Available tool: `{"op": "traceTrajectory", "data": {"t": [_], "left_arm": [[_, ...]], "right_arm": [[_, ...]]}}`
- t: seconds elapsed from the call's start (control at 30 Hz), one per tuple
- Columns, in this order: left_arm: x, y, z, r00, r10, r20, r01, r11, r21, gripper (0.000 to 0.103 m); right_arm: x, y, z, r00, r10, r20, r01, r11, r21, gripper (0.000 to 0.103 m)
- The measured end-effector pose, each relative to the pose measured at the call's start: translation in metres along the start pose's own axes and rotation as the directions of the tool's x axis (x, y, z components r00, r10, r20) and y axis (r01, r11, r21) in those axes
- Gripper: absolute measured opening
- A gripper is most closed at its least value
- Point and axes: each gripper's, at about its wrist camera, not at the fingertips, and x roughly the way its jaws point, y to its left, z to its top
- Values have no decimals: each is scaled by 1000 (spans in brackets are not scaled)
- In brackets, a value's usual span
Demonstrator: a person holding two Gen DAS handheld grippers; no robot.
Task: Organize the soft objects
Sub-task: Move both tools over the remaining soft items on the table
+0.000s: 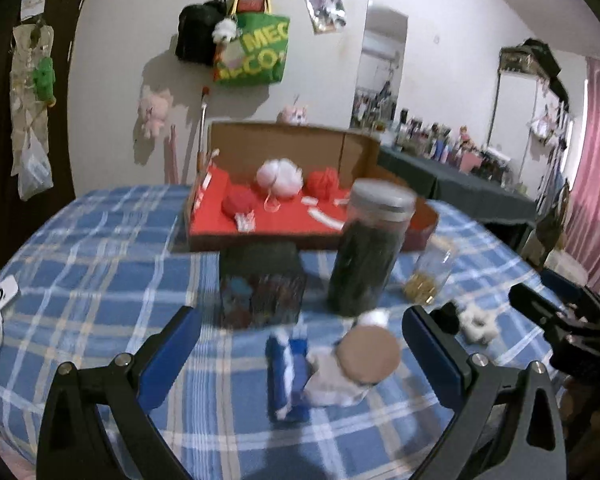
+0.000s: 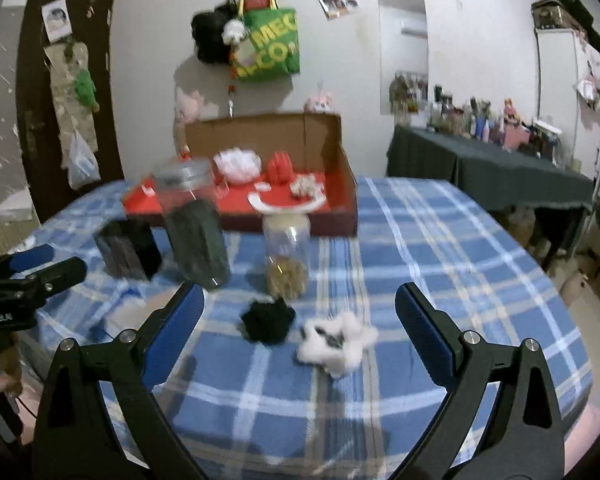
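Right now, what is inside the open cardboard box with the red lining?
Inside the cardboard box: a white fluffy puff, a red puff, a small cream bundle. The tall jar hides its left part.

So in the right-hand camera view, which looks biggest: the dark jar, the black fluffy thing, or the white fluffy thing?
1. Dark jar, clearly largest.
2. White fluffy thing and black fluffy thing look about alike; the white one lies nearer the camera, so no ranking between them.

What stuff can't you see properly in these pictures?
- Tall dark jar: left wrist view, motion blur hides its contents.
- Dark box: left view, printed pictures too blurred.
- Small doll: left view, face blurred.
- Black fluffy thing: left view, partly behind a gripper finger.
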Motion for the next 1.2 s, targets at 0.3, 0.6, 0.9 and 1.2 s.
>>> {"op": "traceTrajectory", "data": {"t": [0.3, 0.6, 0.9, 1.2], "left_arm": [[27, 16, -29, 993, 47, -108, -48, 999, -9, 103], [45, 25, -40, 980, 70, -189, -71, 997, -2, 99], [52, 31, -43, 970, 35, -239, -33, 999, 13, 99], [59, 30, -44, 966, 75, -249, -54, 994, 91, 101]], "right_arm": [[25, -16, -19, 995, -26, -97, 28, 999, 20, 98], [49, -21, -30, 984, -60, -168, 59, 998, -7, 98], [62, -32, -31, 979, -52, -199, 58, 998, 25, 98], [65, -34, -29, 976, -51, -210, 57, 998, 23, 98]]}}
